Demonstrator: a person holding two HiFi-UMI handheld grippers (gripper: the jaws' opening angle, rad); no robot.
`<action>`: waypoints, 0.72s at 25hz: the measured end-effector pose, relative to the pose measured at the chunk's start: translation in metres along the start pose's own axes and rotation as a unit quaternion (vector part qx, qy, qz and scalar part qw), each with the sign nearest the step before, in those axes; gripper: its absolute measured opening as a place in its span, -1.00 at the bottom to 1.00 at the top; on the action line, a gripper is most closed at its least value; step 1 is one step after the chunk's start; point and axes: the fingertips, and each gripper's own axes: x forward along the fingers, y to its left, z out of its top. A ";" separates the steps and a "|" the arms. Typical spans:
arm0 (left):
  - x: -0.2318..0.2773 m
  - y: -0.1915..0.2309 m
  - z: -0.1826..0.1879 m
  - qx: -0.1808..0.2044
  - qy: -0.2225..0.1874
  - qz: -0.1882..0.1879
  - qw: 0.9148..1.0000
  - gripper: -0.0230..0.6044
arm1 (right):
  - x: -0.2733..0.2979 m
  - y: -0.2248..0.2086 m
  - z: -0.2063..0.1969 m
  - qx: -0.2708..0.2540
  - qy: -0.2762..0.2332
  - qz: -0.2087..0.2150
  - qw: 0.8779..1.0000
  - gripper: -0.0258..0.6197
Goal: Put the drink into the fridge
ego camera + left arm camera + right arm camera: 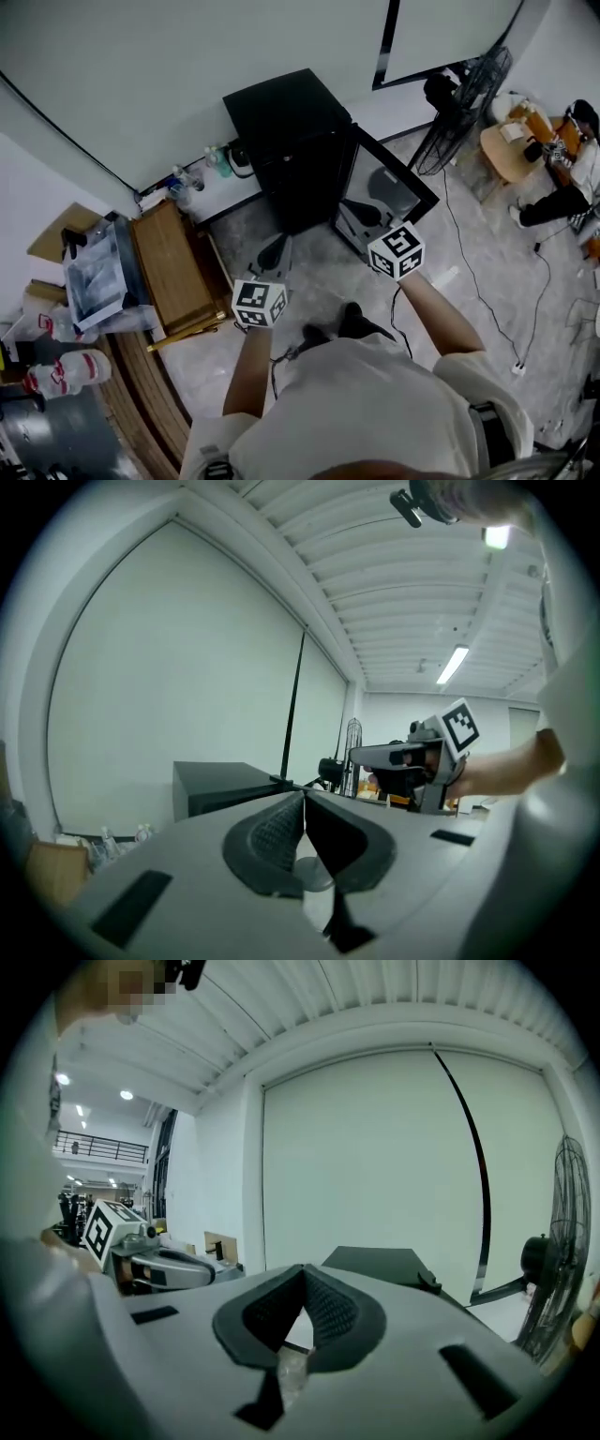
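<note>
My left claw (302,797) and right claw (305,1271) are both clenched on nothing. The fridge (286,131) is at 12 o'clock with its door (386,192) open, and the drink bottles (70,372) wait at 8 o'clock. I judge fetching one comes next.

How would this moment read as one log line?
fridge: door open | left gripper: shut, empty | right gripper: shut, empty

Lit evenly and softly from ceiling strip (452,665) at two o'clock; bowed, black-vignetted at edges; blurred up close.
</note>
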 end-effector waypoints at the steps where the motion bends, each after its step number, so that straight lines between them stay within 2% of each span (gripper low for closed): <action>1: -0.002 -0.006 0.003 0.001 -0.002 0.000 1.000 -0.90 | -0.006 0.004 0.003 -0.008 0.000 0.005 1.000 -0.93; 4: -0.002 -0.023 0.012 0.001 -0.006 0.004 1.000 -0.90 | -0.023 0.008 0.010 -0.026 -0.003 0.024 0.999 -0.93; 7: 0.001 -0.040 0.019 -0.004 -0.011 0.008 1.000 -0.90 | -0.040 0.003 0.016 -0.022 -0.011 0.035 0.999 -0.93; 11: 0.004 -0.063 0.019 0.003 -0.005 0.029 1.000 -0.90 | -0.062 -0.018 0.017 -0.003 -0.016 0.031 0.999 -0.93; 16: 0.008 -0.092 0.035 -0.007 -0.024 0.036 0.999 -0.90 | -0.087 -0.043 0.017 -0.037 -0.008 0.041 0.998 -0.93; 18: 0.008 -0.099 0.041 -0.003 -0.030 0.041 0.999 -0.90 | -0.094 -0.052 0.019 -0.033 -0.011 0.045 0.998 -0.93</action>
